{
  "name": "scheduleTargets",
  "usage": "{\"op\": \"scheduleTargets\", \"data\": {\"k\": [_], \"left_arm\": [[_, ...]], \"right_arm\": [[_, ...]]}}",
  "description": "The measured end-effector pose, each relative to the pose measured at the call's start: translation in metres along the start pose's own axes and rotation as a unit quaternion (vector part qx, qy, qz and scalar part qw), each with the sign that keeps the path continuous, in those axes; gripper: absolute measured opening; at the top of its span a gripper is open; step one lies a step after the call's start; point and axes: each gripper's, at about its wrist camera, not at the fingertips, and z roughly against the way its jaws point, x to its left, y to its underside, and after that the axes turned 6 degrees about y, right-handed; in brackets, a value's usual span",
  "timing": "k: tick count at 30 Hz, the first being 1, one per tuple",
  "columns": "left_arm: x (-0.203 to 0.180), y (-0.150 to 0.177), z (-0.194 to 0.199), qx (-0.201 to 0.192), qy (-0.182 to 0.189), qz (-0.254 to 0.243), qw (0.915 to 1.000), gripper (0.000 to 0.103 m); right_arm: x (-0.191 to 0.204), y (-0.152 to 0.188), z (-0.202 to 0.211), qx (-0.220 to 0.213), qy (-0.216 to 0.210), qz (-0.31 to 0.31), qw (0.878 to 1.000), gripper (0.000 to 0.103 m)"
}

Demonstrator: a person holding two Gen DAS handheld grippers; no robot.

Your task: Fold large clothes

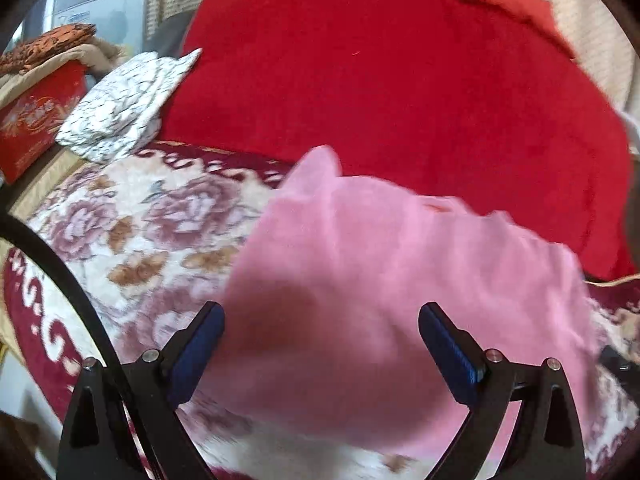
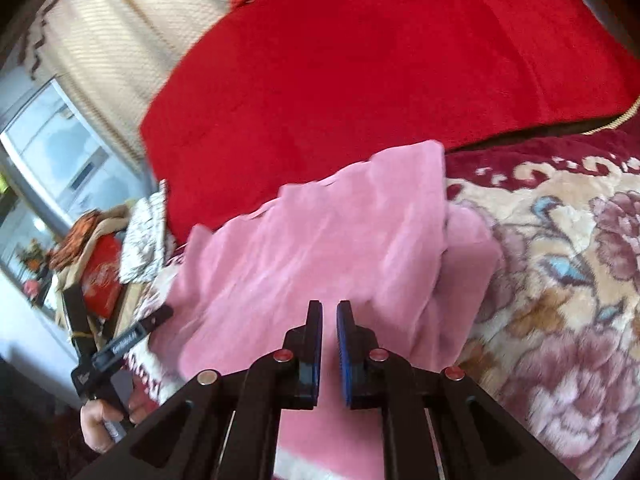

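Floral bedspread [image 2: 560, 280]; pink garment [image 2: 320, 248] lengthwise toward red blanket [image 2: 360, 80]

My two hand-held grippers are black angular frames with silver round screws; the left gripper [image 1: 321, 354] and right gripper [image 2: 329, 346] have dark blue ribbed pads [image 1: 448, 354].

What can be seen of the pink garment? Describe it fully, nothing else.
The pink garment is soft, fleecy-looking cloth, plain pink, lying rumpled and partly folded in overlapping layers on the floral blanket. Its far edge reaches the red cover. The left gripper stands open over its near part without pinching it. The right gripper is shut just above it; whether cloth is caught between its fingers cannot be told. Motion blur hides finer details.
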Motion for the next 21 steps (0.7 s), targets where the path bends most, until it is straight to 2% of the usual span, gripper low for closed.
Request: {"op": "scheduleTargets", "data": {"k": [3,5,6,9,11,13,16,18,20,21], "left_arm": [[-0.024,0.011,-0.005,0.018,0.003,-0.05,0.9986,0.098],[-0.039,0.025,-0.026,0.072,-0.027,-0.09,0.993,0.098],[-0.042,0.03,-0.037,0.091,-0.04,-0.102,0.9897,0.098],[-0.045,0.028,-0.035,0.079,-0.042,-0.106,0.9904,0.098],[-0.043,0.023,-0.028,0.063,-0.026,-0.091,0.9935,0.098],[-0.045,0.019,-0.017,0.029,0.0,-0.079,0.9965,0.098],[-0.054,0.016,-0.014,0.009,0.019,-0.097,0.995,0.098],[-0.061,0.02,-0.028,0.035,0.021,-0.113,0.9927,0.098],[-0.063,0.026,-0.046,0.067,0.013,-0.121,0.9904,0.099],[-0.064,0.028,-0.05,0.067,0.01,-0.122,0.9902,0.1]], "right_arm": [[0.014,0.008,-0.011,0.033,0.002,0.013,0.999,0.01],[0.01,0.015,-0.034,0.08,0.021,0.012,0.996,0.009],[0.007,0.014,-0.036,0.078,0.019,0.007,0.997,0.009],[0.008,0.008,-0.027,0.068,0.004,0.002,0.998,0.009],[0.006,0.002,-0.017,0.038,0.014,0.003,0.999,0.011],[0.004,-0.002,-0.011,0.012,0.023,-0.001,1.0,0.011],[-0.005,-0.012,-0.007,-0.022,0.031,-0.023,0.999,0.011],[-0.01,-0.017,-0.015,-0.02,0.049,-0.027,0.998,0.01],[-0.018,-0.019,-0.035,0.012,0.055,-0.036,0.998,0.011],[-0.024,-0.018,-0.044,0.029,0.053,-0.049,0.997,0.009]]}}
